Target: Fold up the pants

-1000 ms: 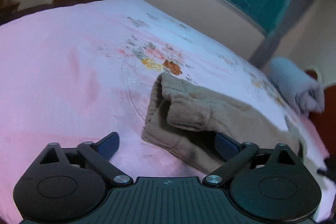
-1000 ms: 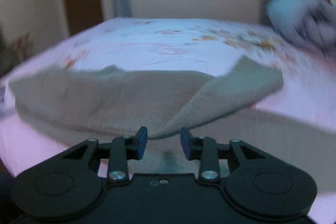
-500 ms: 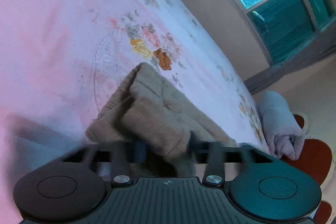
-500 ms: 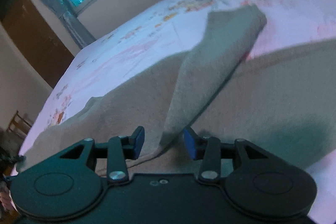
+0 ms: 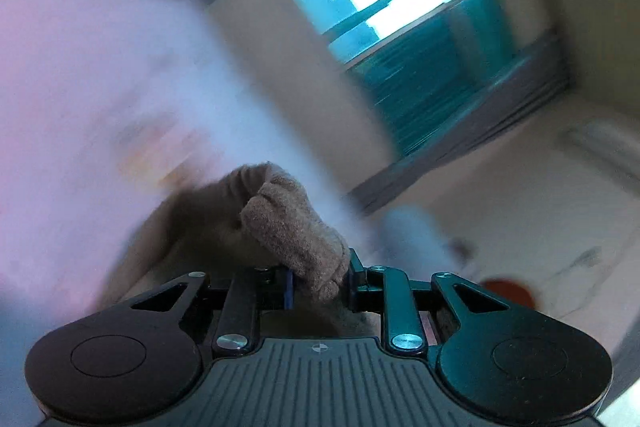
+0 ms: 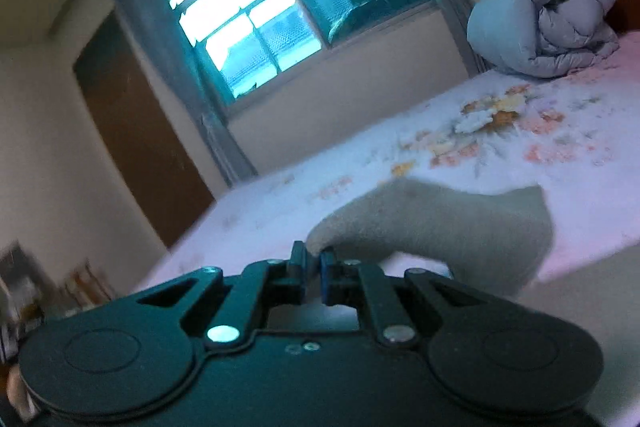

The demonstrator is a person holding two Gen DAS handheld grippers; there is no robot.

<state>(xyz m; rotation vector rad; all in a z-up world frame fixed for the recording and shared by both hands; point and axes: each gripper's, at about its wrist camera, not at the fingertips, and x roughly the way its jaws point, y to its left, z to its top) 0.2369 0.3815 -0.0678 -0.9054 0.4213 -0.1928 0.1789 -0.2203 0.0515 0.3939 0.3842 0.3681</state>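
The tan fleece pants [image 5: 288, 223] bunch up in a thick fold right in front of my left gripper [image 5: 320, 283], whose jaws are closing and pinch that fold between the blue pads. This view is heavily blurred. In the right wrist view, a corner of the pants [image 6: 460, 227] lifts off the bed in an arch, and my right gripper [image 6: 314, 263] has its jaws closing tight on the thin edge. The remainder of the garment is hidden below both gripper bodies.
The bed carries a pale pink floral sheet [image 6: 560, 131]. A rolled grey quilt [image 6: 548, 23] lies at its far right end. Behind the bed are a window [image 6: 256, 11] with grey curtains and a brown door [image 6: 132, 131].
Both grippers went from open around the cloth to clamped on it. Both views have rolled and tilted upward, and the held pants edges have risen off the sheet.
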